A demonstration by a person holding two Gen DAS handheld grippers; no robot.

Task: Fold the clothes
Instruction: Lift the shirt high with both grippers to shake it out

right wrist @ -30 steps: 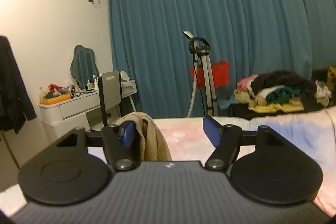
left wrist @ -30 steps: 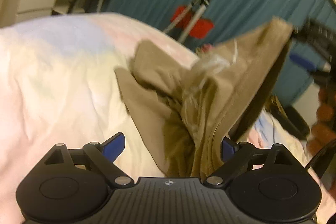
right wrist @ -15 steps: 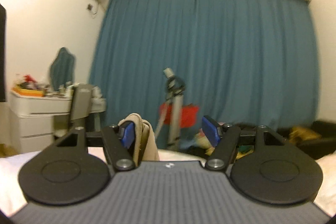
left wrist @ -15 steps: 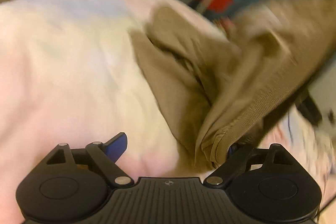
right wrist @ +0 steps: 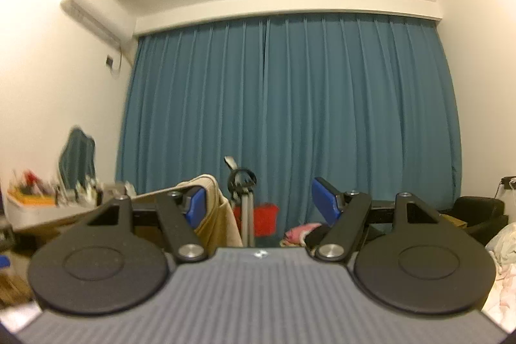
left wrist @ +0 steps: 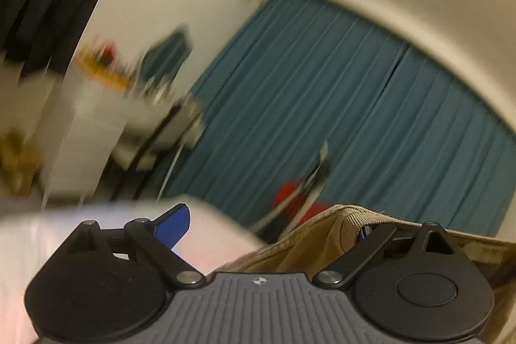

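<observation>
My left gripper (left wrist: pixel 269 224) has its jaws spread wide. The tan garment (left wrist: pixel 309 242) is draped over the right-hand finger, its ribbed hem (left wrist: pixel 351 228) wrapped round the blue pad so that only a sliver of blue shows; the other pad (left wrist: pixel 172 226) stands bare and well apart from the cloth. Nothing is pinched here: the garment hangs on that one finger and runs off past the right side of the gripper body. This view is tilted and blurred. Left of the garment lies the pale bed (left wrist: pixel 38 234), and behind the garment hangs the blue curtain (left wrist: pixel 322 105), with a red bag (left wrist: pixel 290 203) on a stand just above the hem.

My right gripper (right wrist: pixel 261 202) also has its jaws spread. A fold of the same garment (right wrist: pixel 216 215) lies against the inner face of the left-hand blue pad (right wrist: pixel 196 205) and hangs down beside it; the right-hand pad (right wrist: pixel 325 203) is well apart from the cloth with open air between. So this side, too, carries the garment on one finger without clamping it.

Behind the garment in this view the curtain (right wrist: pixel 290 118) fills the wall. The stand (right wrist: pixel 243 199) rises just right of the garment, with the red bag (right wrist: pixel 266 218) against it. Left of the garment is a white bench (right wrist: pixel 29 211) cluttered with small things, too blurred to name, and high above that an air conditioner (right wrist: pixel 90 20).
</observation>
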